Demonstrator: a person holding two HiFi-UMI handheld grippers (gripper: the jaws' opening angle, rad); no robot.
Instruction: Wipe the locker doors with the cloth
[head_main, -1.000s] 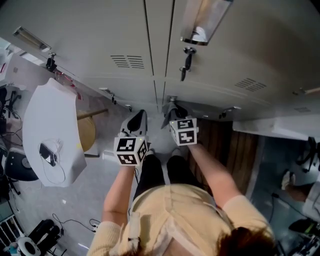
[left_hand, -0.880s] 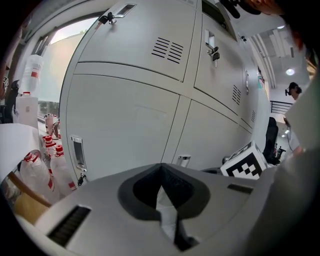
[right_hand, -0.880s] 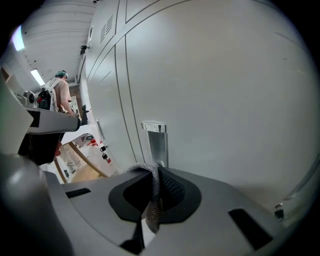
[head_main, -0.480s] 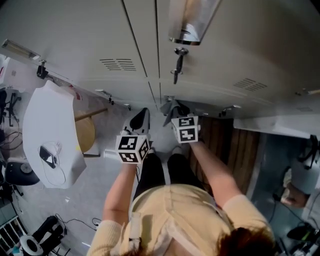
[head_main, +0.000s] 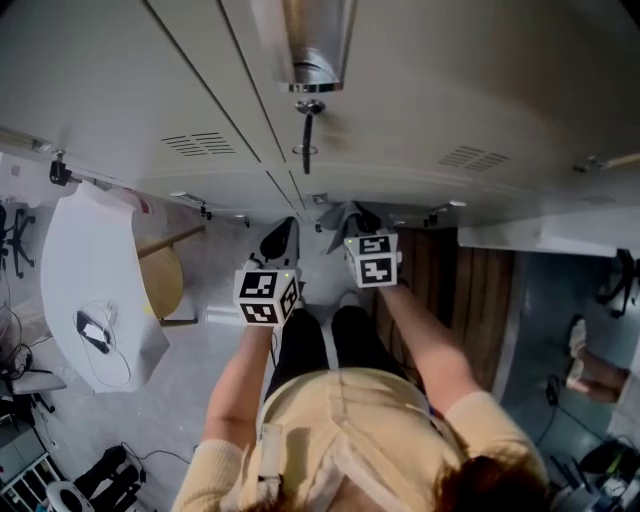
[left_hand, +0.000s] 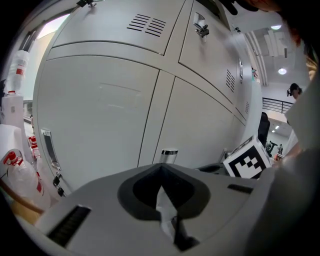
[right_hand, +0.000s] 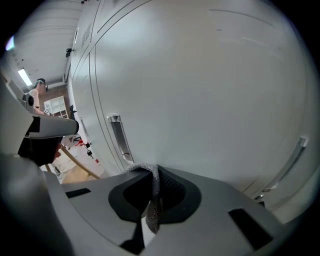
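Right gripper view: right claw (right_hand: 156, 186) clamped shut on a grey knitted cloth (right_hand: 153, 210), only a narrow fold looped over its tips. Pale grey metal locker doors (right_hand: 200, 90) just ahead, contact not clear. Likely trouble: thin fold slipping free under rubbing, or bare tips scraping paint. Left claw (left_hand: 161, 192) closed on a thin pale crumpled strip (left_hand: 165, 215). Forearms (head_main: 420, 345) stretched forward and down, side by side.

You have on record a white table (head_main: 90, 250) carrying a small dark device (head_main: 95, 322) near its lower end, a round wooden stool (head_main: 162, 283) just beside its right edge, dark cables (head_main: 150, 455) on the floor below it, and brown wood planking (head_main: 485, 300) well to its right.
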